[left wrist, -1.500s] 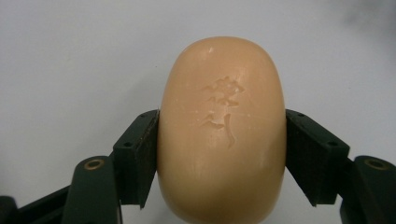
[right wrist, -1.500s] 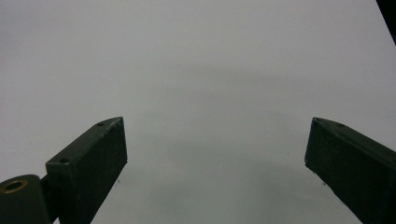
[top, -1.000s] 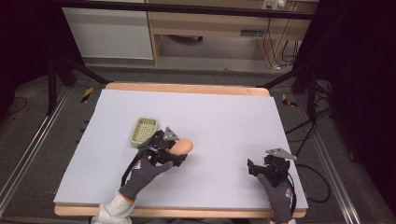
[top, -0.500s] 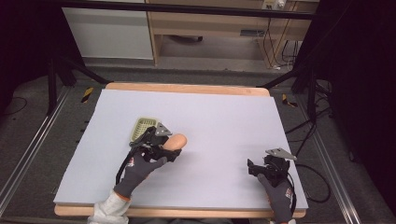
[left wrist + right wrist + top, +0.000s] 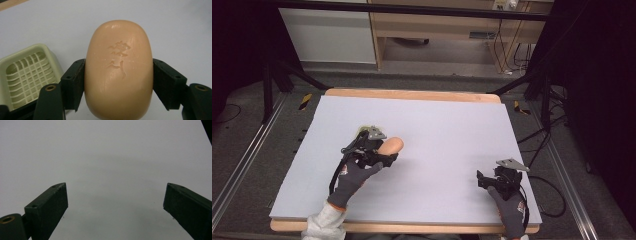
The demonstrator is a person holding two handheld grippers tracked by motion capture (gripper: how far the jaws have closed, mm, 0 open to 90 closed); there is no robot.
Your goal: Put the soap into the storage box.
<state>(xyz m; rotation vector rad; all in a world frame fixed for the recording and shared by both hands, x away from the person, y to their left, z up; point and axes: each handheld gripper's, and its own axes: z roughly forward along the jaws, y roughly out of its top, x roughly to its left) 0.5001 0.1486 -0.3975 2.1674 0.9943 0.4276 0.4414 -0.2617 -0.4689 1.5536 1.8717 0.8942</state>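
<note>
Left gripper (image 5: 118, 85) clamped on soap bar (image 5: 118, 70), held beside green soap dish (image 5: 27, 72) – advise centring over grid, lowering flat before release; right gripper (image 5: 115, 207) jaws spread, empty – resting on table (image 5: 452, 130)

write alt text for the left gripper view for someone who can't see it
A peach-coloured oval bar of soap with an embossed mark is clamped between the left gripper's two black jaws, close to the camera. To its left, a pale green soap dish with a slatted grid base sits on the light grey table surface.
</note>
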